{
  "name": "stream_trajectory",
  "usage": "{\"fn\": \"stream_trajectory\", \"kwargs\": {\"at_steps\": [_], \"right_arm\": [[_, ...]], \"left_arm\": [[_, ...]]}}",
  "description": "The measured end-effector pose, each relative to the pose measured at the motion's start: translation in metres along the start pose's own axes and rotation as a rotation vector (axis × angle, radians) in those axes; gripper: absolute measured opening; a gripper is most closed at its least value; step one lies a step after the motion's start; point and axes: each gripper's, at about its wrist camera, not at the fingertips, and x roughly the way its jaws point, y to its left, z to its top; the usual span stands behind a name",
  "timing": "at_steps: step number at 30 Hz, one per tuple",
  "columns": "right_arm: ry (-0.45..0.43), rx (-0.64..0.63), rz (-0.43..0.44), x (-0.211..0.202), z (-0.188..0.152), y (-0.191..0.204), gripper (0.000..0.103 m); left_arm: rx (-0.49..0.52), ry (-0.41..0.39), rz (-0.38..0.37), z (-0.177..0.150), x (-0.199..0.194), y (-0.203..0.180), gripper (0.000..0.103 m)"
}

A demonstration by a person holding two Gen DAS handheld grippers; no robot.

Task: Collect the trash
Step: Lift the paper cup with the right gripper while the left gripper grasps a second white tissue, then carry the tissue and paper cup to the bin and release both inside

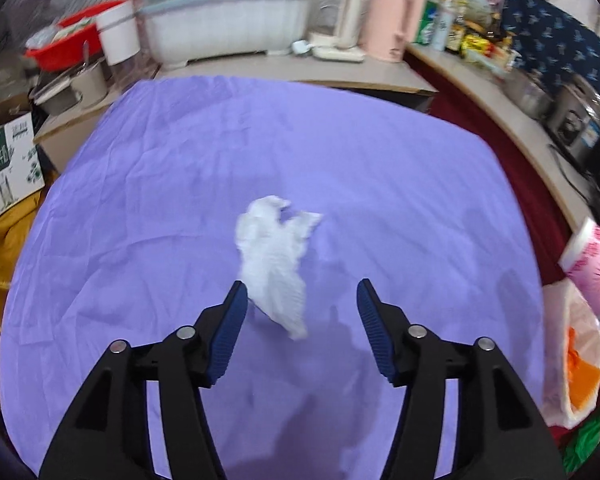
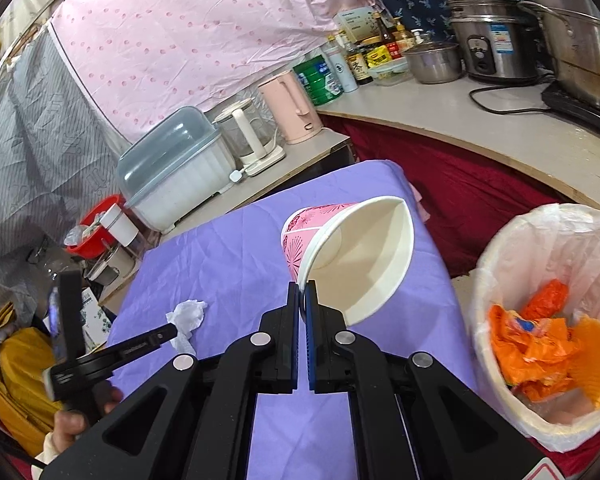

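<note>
A crumpled white tissue [image 1: 274,264] lies on the purple tablecloth [image 1: 160,200]. My left gripper [image 1: 302,296] is open just above it, the tissue's near end between the fingers. The tissue also shows in the right wrist view [image 2: 188,318], with the left gripper [image 2: 156,338] beside it. My right gripper [image 2: 303,290] is shut on the rim of a pink and white paper cup [image 2: 352,256], squashed flat at the grip, held above the cloth. A white-lined trash bin [image 2: 548,312] with orange wrappers stands to the right. The cup shows at the right edge of the left wrist view [image 1: 592,264].
A counter behind the table holds a dish box [image 2: 176,176], a kettle [image 2: 248,136], a pink jug [image 2: 292,108], bottles and a rice cooker [image 2: 496,44]. A red basin [image 1: 68,44] and a carton [image 1: 8,168] stand to the left. Red cloth [image 2: 460,188] covers the floor.
</note>
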Motion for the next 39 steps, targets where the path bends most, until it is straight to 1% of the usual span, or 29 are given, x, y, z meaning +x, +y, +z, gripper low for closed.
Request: {"fn": "stream_trajectory", "kwargs": {"at_steps": [3, 8, 9, 11, 13, 14, 15, 16, 20, 23, 27, 33, 39], "right_arm": [[0.011, -0.009, 0.01, 0.016, 0.003, 0.01, 0.004], [0.032, -0.006, 0.025, 0.042, 0.005, 0.02, 0.004], [0.036, -0.004, 0.028, 0.046, 0.005, 0.022, 0.004], [0.043, -0.002, 0.03, 0.052, 0.004, 0.024, 0.004], [0.05, -0.001, 0.032, 0.056, 0.003, 0.025, 0.004], [0.051, 0.0, 0.032, 0.057, 0.002, 0.025, 0.004], [0.052, 0.001, 0.033, 0.057, 0.002, 0.026, 0.004], [0.052, 0.002, 0.034, 0.056, 0.001, 0.027, 0.004], [0.044, 0.006, 0.035, 0.049, 0.001, 0.027, 0.004], [0.031, 0.008, 0.037, 0.038, 0.002, 0.027, 0.004], [0.007, 0.011, 0.039, 0.017, 0.002, 0.025, 0.004], [-0.017, 0.014, 0.029, -0.019, -0.008, 0.016, 0.004], [-0.049, 0.044, 0.011, -0.054, -0.016, -0.004, 0.004]], "left_arm": [[-0.008, 0.027, 0.035, 0.006, 0.025, 0.012, 0.059], [0.001, 0.054, 0.055, 0.012, 0.049, 0.02, 0.059], [0.008, 0.058, 0.053, 0.013, 0.051, 0.02, 0.056], [0.022, 0.066, 0.047, 0.013, 0.055, 0.018, 0.049], [0.034, 0.087, 0.034, 0.012, 0.058, 0.015, 0.026], [0.039, 0.092, 0.032, 0.012, 0.059, 0.013, 0.023], [0.042, 0.092, 0.027, 0.011, 0.057, 0.012, 0.017], [0.046, 0.094, 0.02, 0.011, 0.056, 0.01, 0.013], [0.054, 0.08, 0.005, 0.008, 0.04, 0.003, 0.011], [0.077, 0.054, -0.008, 0.002, 0.019, -0.009, 0.011], [0.111, 0.023, -0.048, -0.01, -0.014, -0.03, 0.011], [0.173, -0.02, -0.112, -0.027, -0.058, -0.068, 0.011], [0.235, -0.055, -0.153, -0.042, -0.089, -0.107, 0.011]]}}
